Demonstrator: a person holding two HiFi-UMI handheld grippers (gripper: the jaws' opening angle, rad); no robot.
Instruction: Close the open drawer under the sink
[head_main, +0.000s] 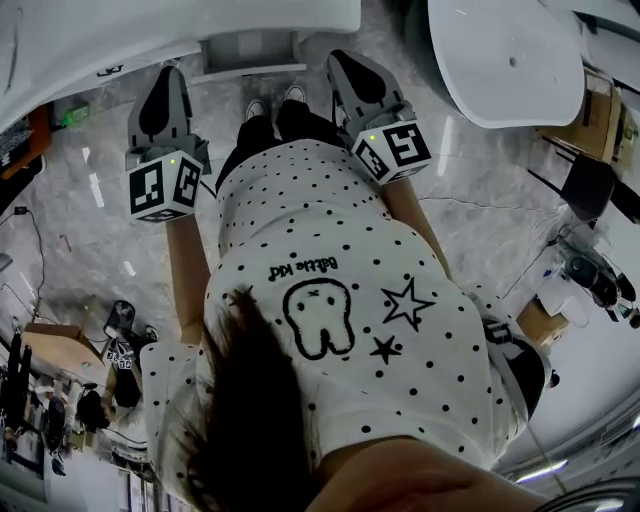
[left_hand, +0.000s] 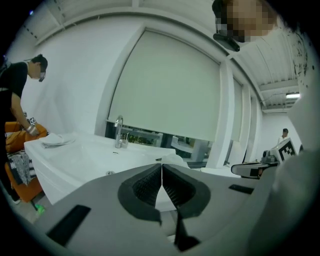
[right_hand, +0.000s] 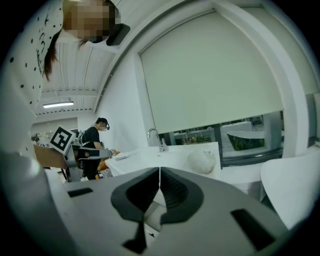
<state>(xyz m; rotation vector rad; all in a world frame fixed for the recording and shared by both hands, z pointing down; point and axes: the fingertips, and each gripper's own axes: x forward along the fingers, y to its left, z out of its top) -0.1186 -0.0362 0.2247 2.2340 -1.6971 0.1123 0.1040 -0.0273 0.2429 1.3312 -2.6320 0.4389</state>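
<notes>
A: We log a pale roller blind, drawn most of the way down the window.
B: Confirmed. We also note a person in black at far left and a white crumpled lump on the bench.
A: Grey marbled floor; white oval surface at upper right.

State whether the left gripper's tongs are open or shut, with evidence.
Shut. In its own view, the left gripper shows tongs meeting along one thin line, nothing between them.

Mock bathroom in a showroom-like studio, white sink with a chrome tap stood under a wide roller blind, marbled grey floor, another person worked at the sink's far end.
</notes>
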